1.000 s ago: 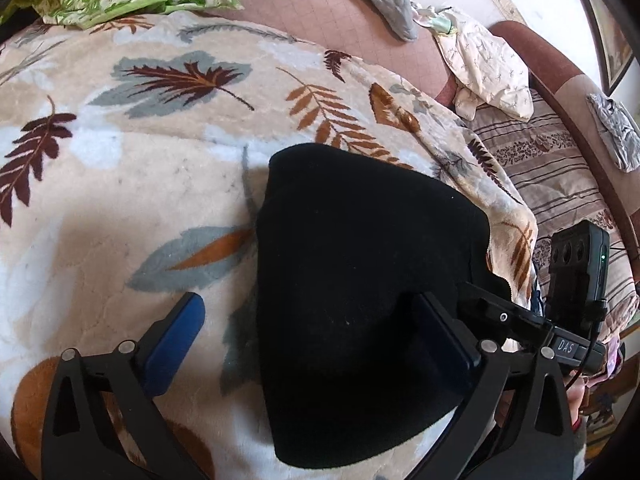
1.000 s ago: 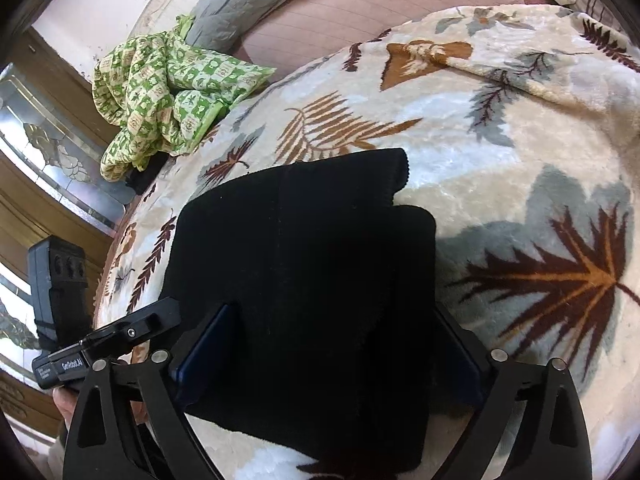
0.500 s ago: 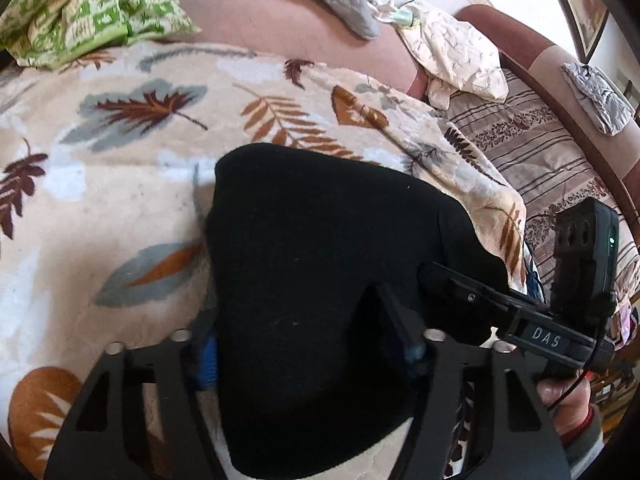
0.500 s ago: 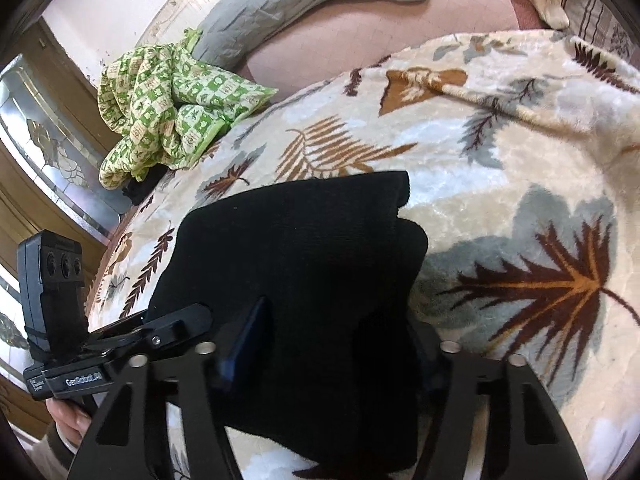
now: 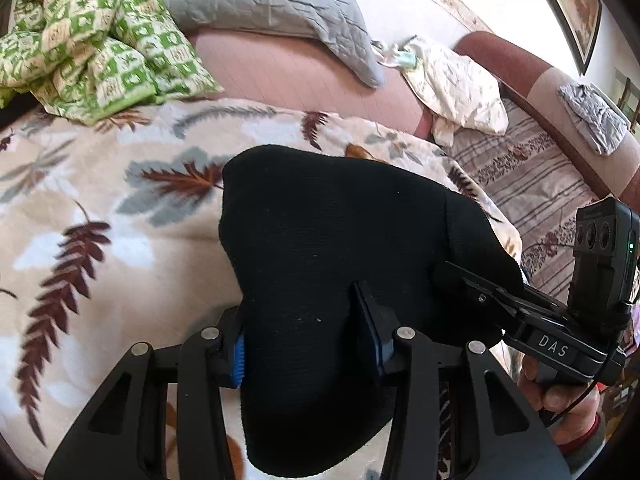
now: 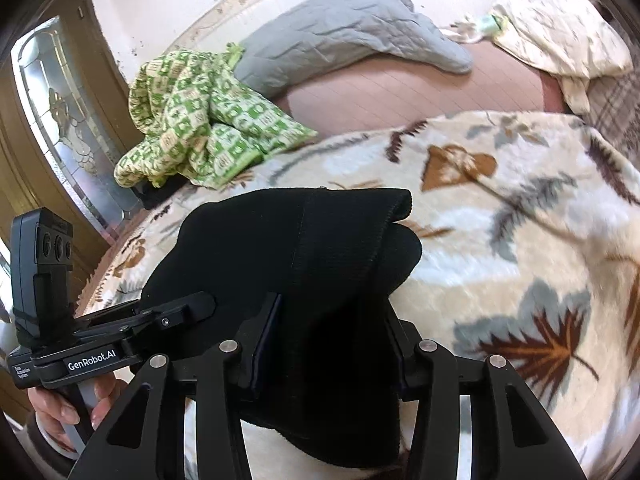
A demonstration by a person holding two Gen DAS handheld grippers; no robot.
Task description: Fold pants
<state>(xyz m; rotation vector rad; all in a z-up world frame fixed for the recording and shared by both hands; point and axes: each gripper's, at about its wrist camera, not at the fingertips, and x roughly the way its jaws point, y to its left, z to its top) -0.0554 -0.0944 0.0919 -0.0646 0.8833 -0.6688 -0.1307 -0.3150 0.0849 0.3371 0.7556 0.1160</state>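
While a second ago both sets of fingers stood wide over the cloth, you have now drawn each pair in on the folded black knit pants [image 5: 332,248], which lie as a compact bundle on the cream fleece blanket with brown and grey leaves [image 5: 80,208]. Your left gripper [image 5: 306,344] is clenched on the near edge of the bundle, blue pads pressed into the fabric on both sides; your right gripper [image 6: 328,340] pinches its own near edge likewise. The bundle's near side looks raised a little off the blanket, though the black cloth hides the exact line. By my reading the fold is all but finished, and this double grasp sets you up to lift the stack or turn it over once more
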